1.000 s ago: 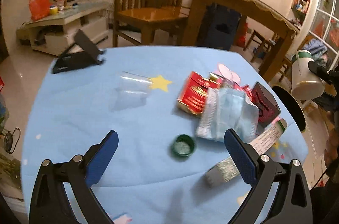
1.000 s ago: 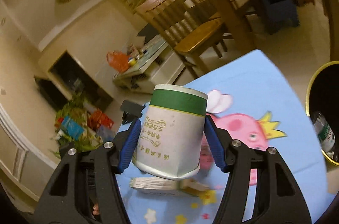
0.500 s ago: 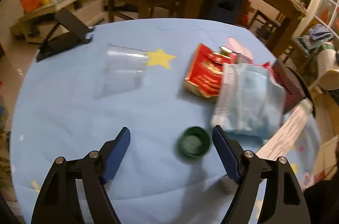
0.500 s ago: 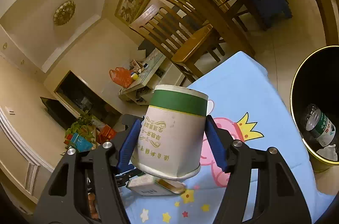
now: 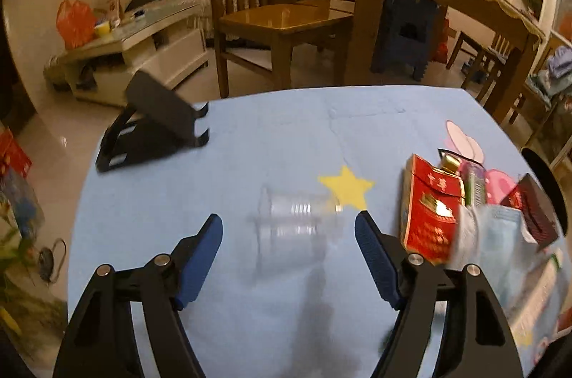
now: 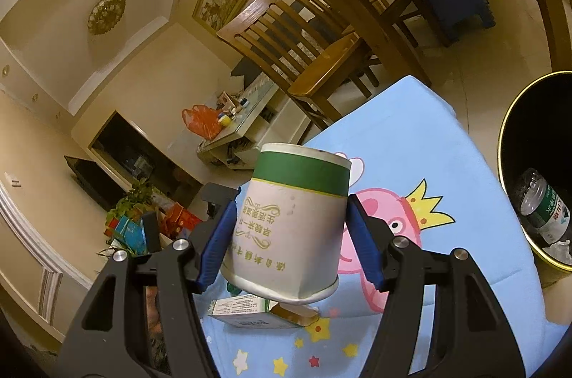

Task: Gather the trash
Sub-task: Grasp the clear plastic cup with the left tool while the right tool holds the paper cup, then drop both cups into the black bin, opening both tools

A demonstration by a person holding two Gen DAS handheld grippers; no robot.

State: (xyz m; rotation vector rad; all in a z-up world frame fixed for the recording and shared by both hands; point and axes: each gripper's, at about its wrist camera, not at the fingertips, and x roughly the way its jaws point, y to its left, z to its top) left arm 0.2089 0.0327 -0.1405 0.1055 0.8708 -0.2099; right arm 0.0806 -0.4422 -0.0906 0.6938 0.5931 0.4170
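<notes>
A white paper cup (image 6: 291, 224) with a green band rides upside down, slightly tilted, clamped in the right gripper (image 6: 291, 245) above the blue counter (image 6: 411, 142), near a black bin (image 6: 529, 142). The left gripper (image 5: 289, 242), spread wide and empty, frames a clear plastic cup (image 5: 295, 220) lying sideways beside a red box (image 5: 429, 210).

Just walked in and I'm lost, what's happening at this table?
Someone is clearing trash with two hand-held tongs. The right tongs grip a paper cup above the table, with the bin, a bottle already inside, to the right. The left tongs hang open around a clear plastic cup lying on the blue tablecloth.
</notes>
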